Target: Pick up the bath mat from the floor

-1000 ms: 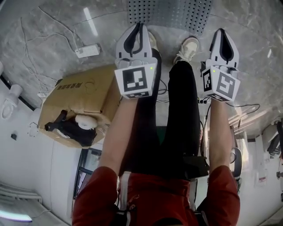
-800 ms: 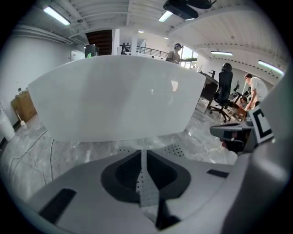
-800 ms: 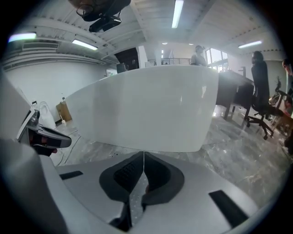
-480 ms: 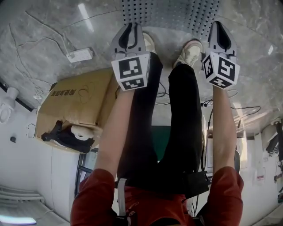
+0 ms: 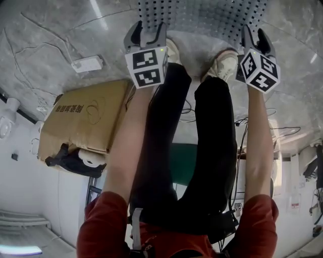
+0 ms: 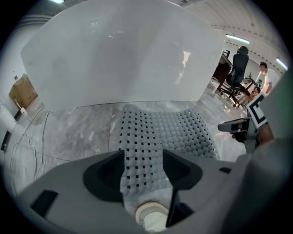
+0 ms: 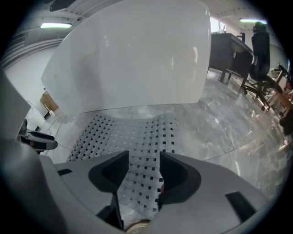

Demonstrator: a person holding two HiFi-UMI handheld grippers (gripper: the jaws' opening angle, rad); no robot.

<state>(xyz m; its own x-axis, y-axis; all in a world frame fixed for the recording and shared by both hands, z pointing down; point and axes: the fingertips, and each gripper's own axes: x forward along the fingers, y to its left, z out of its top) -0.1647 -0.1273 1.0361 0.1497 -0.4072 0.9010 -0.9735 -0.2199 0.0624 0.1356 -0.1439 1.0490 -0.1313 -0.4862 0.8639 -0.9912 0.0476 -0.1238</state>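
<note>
Because the bath mat lies flat on the marble floor, just ahead of the person's shoes, the person bends over and holds both tools steeply downward at its near edge. The left claw hangs over the left part of this edge and the right claw over the right part, well apart from each other. This seems chosen so that the wide, soft mat can rise evenly and not sag in the middle. Both claws have just been opening and now stand spread. In the left gripper view and in the right gripper view the perforated grey surface shows in the gap between the jaws, but the pads do not press on it, so nothing is pinched yet. Probably each claw must go lower around the edge before it closes. A cardboard box stands to the left, apart from the mat.
</note>
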